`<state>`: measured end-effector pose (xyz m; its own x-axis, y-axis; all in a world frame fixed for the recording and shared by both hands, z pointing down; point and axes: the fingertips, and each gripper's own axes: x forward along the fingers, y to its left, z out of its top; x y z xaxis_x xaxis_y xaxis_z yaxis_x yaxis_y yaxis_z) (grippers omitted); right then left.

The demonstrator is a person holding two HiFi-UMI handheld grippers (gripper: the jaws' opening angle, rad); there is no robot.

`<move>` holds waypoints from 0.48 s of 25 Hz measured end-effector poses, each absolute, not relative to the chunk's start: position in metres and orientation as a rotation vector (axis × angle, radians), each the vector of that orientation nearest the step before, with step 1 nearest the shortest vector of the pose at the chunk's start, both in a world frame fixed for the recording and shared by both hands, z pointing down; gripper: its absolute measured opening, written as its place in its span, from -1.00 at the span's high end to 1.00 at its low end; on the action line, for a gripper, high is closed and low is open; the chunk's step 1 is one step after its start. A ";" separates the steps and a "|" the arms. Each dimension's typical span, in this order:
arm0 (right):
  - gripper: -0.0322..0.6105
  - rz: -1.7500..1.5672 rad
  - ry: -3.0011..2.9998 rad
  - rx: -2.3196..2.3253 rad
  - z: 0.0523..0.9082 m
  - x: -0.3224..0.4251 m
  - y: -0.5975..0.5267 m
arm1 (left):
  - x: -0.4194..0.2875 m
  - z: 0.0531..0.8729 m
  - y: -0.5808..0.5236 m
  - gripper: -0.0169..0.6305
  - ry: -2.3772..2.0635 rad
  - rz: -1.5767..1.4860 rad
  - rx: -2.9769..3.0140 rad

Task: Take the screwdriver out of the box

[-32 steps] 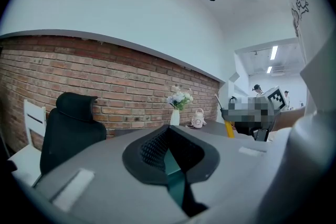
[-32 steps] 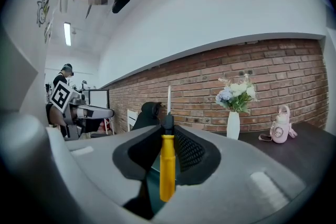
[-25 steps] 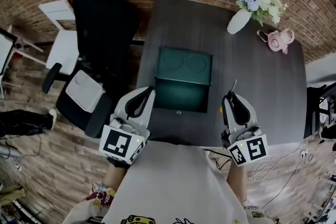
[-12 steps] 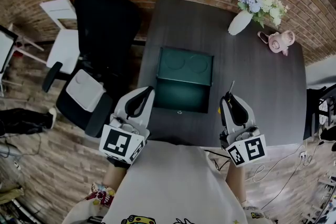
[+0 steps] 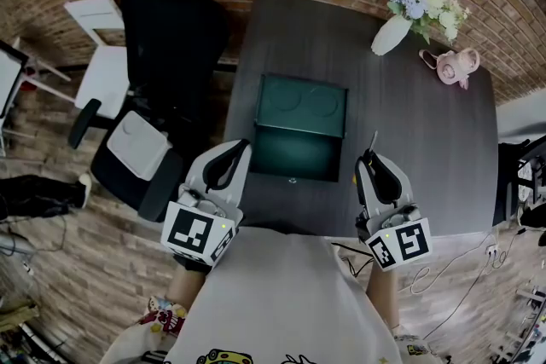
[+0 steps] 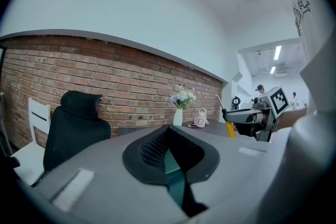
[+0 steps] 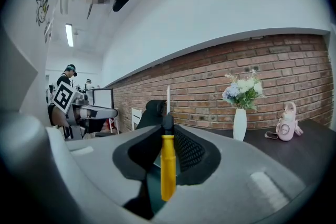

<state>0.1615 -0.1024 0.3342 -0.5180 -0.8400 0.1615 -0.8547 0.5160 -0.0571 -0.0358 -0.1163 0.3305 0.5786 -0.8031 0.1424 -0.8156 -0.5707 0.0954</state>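
Extraction seemed finished: right gripper (image 5: 373, 169) clamped the yellow-handled screwdriver (image 7: 167, 165) outside the green box (image 5: 300, 105). Left gripper (image 5: 229, 164) was closed, empty. Next came setting it near the table (image 5: 426, 149) front edge.

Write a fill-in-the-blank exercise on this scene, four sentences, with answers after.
1. The right gripper is shut on a screwdriver with a ____ handle.
2. The left gripper has its jaws together and holds ____.
3. The green box lies with its lid ____.
4. In the head view, the vase stands near the far ____ corner of the table.

Answers: yellow; nothing; open; right
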 end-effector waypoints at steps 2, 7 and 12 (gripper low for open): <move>0.67 0.194 -2.636 1.472 0.335 0.160 -0.102 | -0.036 0.331 -0.116 0.95 -1.372 0.125 2.654; 0.67 0.202 -2.633 1.471 0.336 0.160 -0.103 | -0.037 0.331 -0.116 0.95 -1.378 0.127 2.651; 0.67 0.208 -2.632 1.475 0.337 0.160 -0.104 | -0.038 0.332 -0.117 0.95 -1.380 0.128 2.649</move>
<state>0.1600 -0.1041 0.3370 -0.5190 -0.8380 0.1686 -0.8541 0.5164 -0.0625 -0.0379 -0.1173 0.3317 0.5726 -0.8069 0.1453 -0.8198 -0.5647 0.0952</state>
